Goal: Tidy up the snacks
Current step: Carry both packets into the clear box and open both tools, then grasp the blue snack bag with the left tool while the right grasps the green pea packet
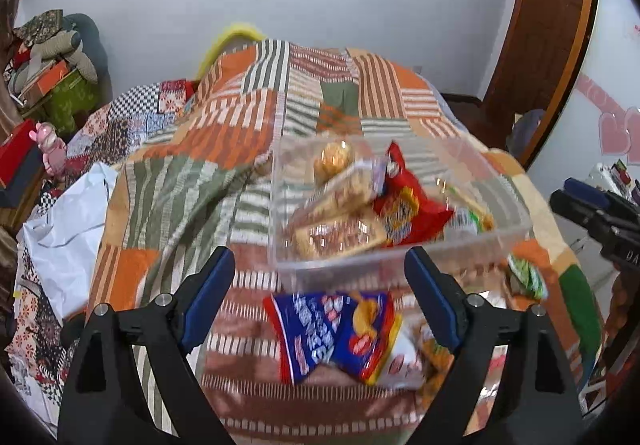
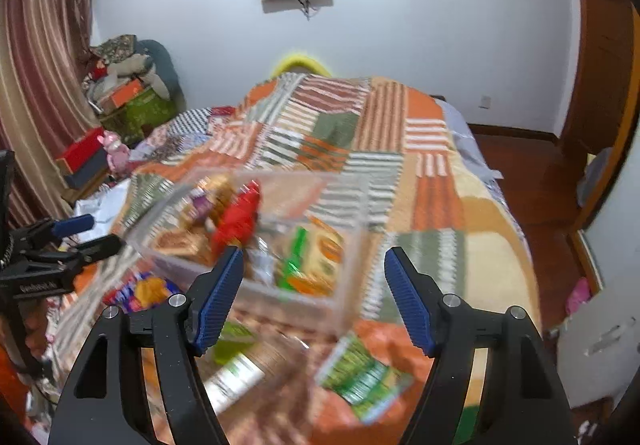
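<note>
With both tools hovering over the patchwork quilt (image 1: pixel 208 149) of orange, green and striped squares, no snack held yet. Left gripper (image 1: pixel 320 301): blue-padded jaws spread wide, nothing between the pads, aimed down at the blue-and-yellow foil snack packet (image 1: pixel 336 333) lying loose on the quilt just in front of the clear plastic rectangular bin (image 1: pixel 404 265). Right gripper (image 2: pixel 314 295): jaws likewise spread and empty, poised over the near wall of that same clear bin, with a green-and-white crinkled packet (image 2: pixel 362 381) and a green-labelled wrapped snack (image 2: pixel 236 377) on the quilt below. Bin already part filled: a red crisp bag (image 1: pixel 404 205), clear-wrapped biscuits (image 1: pixel 344 193), a round golden pastry (image 1: pixel 334 157), a green-and-orange pack (image 2: pixel 316 261) toward one end. Judged stage: between placements, picking the next loose packet. Risks from here: both tools close together near the bin, so a knock of finger against finger or against the light bin wall likely, shoving or tipping it on the soft, uneven bedding. Slippery foil liable to slide out of a shallow pinch, or to crush its contents under a hard one. Motion blur in both views, so exact packet edges hard to judge.
</note>
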Available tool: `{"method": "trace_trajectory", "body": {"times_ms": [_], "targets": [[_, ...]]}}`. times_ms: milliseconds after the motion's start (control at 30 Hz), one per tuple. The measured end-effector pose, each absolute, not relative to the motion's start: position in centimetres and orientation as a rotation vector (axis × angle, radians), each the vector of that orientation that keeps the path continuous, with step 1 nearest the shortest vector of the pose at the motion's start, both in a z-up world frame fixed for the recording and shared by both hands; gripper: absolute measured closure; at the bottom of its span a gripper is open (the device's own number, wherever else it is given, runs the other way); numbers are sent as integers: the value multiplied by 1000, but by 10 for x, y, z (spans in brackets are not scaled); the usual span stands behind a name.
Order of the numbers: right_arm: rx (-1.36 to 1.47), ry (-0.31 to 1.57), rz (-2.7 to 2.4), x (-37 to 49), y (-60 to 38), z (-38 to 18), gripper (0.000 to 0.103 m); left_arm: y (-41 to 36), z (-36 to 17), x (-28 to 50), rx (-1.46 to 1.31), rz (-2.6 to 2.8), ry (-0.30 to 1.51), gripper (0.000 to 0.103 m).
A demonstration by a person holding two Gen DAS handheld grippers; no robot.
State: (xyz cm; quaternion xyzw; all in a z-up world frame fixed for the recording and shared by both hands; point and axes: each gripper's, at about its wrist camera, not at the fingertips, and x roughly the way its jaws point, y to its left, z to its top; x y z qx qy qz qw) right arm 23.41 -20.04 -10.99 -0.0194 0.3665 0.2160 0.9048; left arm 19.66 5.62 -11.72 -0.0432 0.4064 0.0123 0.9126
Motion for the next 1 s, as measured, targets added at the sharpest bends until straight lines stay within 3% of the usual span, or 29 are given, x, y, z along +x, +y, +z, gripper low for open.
{"method": "trace_trajectory", "body": {"times_ms": [400,600,933,967,1000], "targets": [[-56,951,393,225,-232,-176,33,54,-167,178,-114,8,957,15],[-44,976,420,225,-229,-187,27,60,-188,186,-160,4,1001,10],[-21,1011,454,229,-221,-197,26,62,-210,208,-262,-15,1034,8],[-30,1012,456,229,-219,-198,27,63,-211,208,-272,-17,1033,8],[-34,1008,456,228,-218,-198,34,63,-211,208,-273,-19,1029,9]]}}
